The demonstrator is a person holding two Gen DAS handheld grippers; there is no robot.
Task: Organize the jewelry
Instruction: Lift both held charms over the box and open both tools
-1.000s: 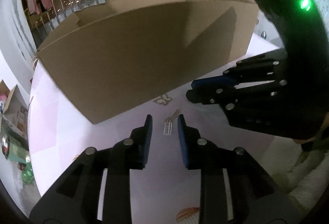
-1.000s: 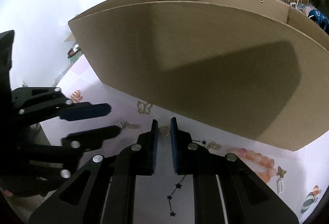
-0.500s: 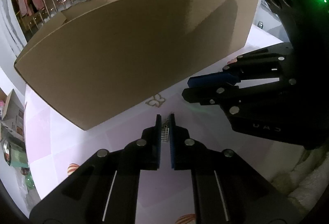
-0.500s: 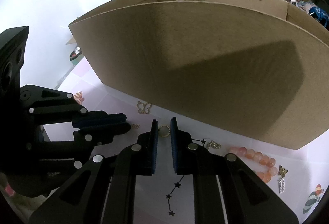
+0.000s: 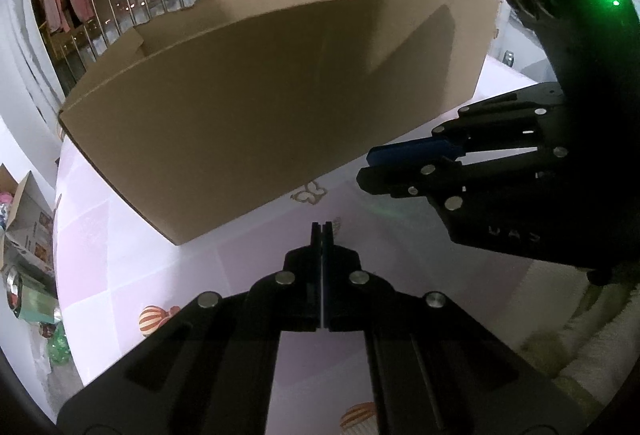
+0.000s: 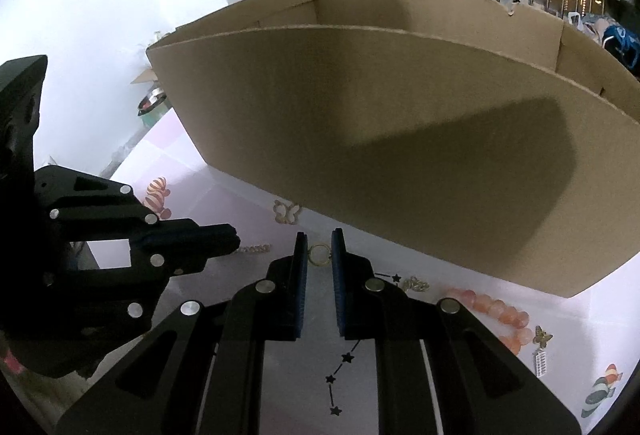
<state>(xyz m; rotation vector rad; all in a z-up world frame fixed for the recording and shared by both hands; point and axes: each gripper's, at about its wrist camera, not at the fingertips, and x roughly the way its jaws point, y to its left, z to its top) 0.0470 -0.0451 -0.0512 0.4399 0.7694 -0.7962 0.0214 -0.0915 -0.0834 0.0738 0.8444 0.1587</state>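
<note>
Left wrist view shows the left gripper (image 5: 322,231) with its jaws pressed fully together, where a second ago they stood apart with a small silver bar pendant lying on the table between them. That pendant is now hidden at the tips; only a bit of chain (image 5: 337,224) peeks out just right of them, so whether it is pinched cannot be told. A large cardboard box (image 5: 280,95) stands just behind, on the pale pink patterned table (image 5: 168,263), and a gold butterfly outline charm (image 5: 309,192) lies near the box's base.

Right wrist view shows the right gripper (image 6: 319,255) unchanged from a second ago: its jaws narrowly parted with a small gold ring (image 6: 319,254) between the blue pads (image 6: 337,275), and whether the pads touch it cannot be told. To its left, the left gripper's tips sit over a short gold chain piece (image 6: 254,248), closer to it than before. On the right lie another gold chain piece (image 6: 416,284), a pink bead bracelet (image 6: 496,309), a small gold butterfly (image 6: 543,336) and a second silver bar pendant (image 6: 540,363).
</note>
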